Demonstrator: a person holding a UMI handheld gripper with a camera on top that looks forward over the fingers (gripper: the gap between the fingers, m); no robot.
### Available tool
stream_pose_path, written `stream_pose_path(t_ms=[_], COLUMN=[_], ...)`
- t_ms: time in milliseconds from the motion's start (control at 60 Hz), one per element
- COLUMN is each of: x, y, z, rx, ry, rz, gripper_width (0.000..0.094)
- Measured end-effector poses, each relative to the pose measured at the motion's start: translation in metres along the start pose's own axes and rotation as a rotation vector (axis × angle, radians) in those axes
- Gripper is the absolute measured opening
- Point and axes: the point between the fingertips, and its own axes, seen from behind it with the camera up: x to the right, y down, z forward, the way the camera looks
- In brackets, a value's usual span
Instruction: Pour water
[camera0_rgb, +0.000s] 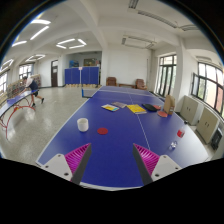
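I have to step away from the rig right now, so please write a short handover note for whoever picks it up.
Claw: open, holding nothing, over the near end of the blue table.
Things: a white cup and a red lid-like disc stand ahead of the fingers; another small red thing sits at the table's far right edge. Coloured sheets lie further back.
Done: nothing grasped yet.
Left: pick up the water container and pour; I cannot tell which item holds water.

Your open tongs (112, 160) face bare blue table (110, 135); a white cup (83, 125) and a flat red disc (101, 130) stand ahead left, papers (135, 108) beyond
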Motion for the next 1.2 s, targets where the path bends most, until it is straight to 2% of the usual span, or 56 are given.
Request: stream_pose_path(t_ms=[100,183,200,367,500,583,717,1000,1083,1133,1167,1200], x=[0.003,0.055,0.046,0.169,0.282,0.348,0.44,0.532,0.54,0.541,0.544,0.545], y=[0.009,0.04,0.038,0.116,0.159,0.16,0.151,0.106,0.098,0.091,0.088,0.086], z=[-0.002,0.011,0.004,0.053,0.094,0.128,0.188,0.325,0.345,0.353,0.356,0.364], rx=[-0.035,-0.064,-0.073,-0.126,-0.148,-0.139,-0.079,0.058,0.082,0.112,0.132,0.15], ry=[0.023,0.047,0.056,0.135,0.214,0.244,0.263,0.243,0.248,0.242,0.247,0.259], rz=[0.019,0.023,0.023,0.008,0.005,0.023,0.062,0.085,0.072,0.06,0.053,0.058], gripper_width=[0.085,0.0854,0.0849,0.0847,0.0846,0.0846,0.0841,0.0841,0.0775,0.0664,0.0546,0.053])
